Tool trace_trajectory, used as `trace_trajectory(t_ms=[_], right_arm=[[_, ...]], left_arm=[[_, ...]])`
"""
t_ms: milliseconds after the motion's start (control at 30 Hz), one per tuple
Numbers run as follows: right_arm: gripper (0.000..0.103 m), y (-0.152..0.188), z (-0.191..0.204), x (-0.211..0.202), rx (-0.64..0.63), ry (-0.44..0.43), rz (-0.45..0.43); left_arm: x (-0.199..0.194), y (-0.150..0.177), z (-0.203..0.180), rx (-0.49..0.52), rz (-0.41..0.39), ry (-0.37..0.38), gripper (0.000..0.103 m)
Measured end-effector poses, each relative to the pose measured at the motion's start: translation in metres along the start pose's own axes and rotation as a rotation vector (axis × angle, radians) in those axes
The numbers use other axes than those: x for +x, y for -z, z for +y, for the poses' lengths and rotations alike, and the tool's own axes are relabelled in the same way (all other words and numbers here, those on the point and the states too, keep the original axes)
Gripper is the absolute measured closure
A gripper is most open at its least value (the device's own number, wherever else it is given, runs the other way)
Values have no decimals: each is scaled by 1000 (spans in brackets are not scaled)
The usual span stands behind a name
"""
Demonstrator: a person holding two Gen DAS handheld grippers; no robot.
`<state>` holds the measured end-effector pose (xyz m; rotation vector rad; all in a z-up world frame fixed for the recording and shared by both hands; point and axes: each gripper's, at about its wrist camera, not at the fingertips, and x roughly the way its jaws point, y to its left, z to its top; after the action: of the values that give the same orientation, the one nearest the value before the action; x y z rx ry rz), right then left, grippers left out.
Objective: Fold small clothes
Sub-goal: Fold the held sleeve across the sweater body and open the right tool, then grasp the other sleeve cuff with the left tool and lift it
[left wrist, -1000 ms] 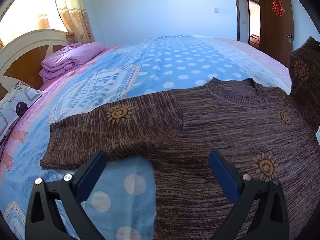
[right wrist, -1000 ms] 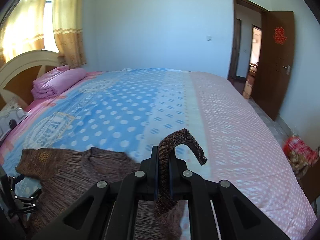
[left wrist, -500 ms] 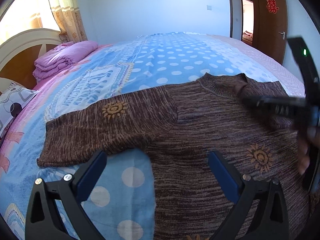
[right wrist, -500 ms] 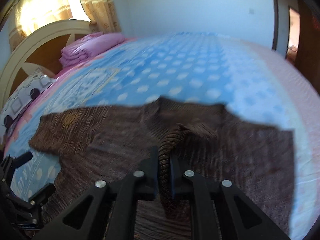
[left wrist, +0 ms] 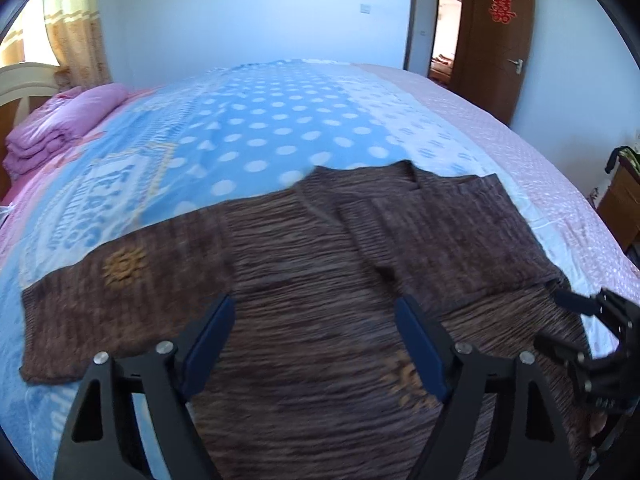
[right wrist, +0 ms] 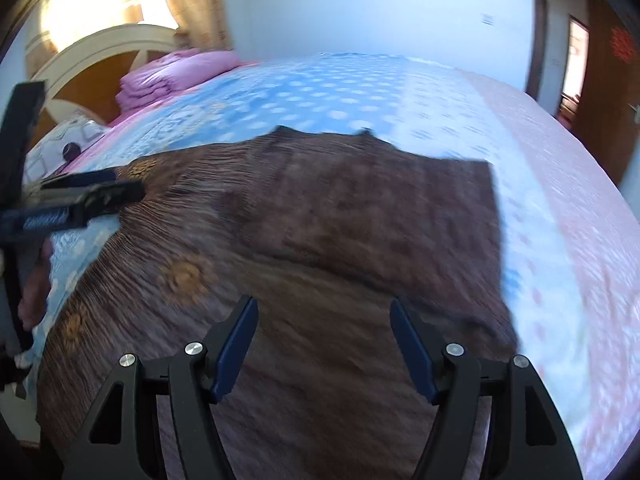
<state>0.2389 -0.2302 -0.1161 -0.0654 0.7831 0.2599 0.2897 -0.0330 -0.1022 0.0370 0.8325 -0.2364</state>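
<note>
Oddly blurred: sweater (left wrist: 320, 288) hem cut off below; left gripper (left wrist: 316, 344) closing, right gripper (right wrist: 324, 340) opening, both empty.

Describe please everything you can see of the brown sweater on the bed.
The brown sweater is a knitted, streaky dark brown garment with orange sun-like motifs and a ribbed round collar. It lies flat on the blue dotted bedsheet. One sleeve stretches out sideways on the sheet; the other is folded across the chest. The left gripper and right gripper hang over it with nothing between their fingers; whether they touch it is unclear.
</note>
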Motion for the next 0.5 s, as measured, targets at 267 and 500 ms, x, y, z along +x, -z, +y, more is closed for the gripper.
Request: trace_trajectory(t_ms=[267,500], right_arm=[[33,37,-8,-11,-28,50,-53],[33,45,-5,-10,-60,27,-57]], left_arm=[[62,-11,-40,-26,122,88,60],[40,-5,-39,-10,17,111,99]])
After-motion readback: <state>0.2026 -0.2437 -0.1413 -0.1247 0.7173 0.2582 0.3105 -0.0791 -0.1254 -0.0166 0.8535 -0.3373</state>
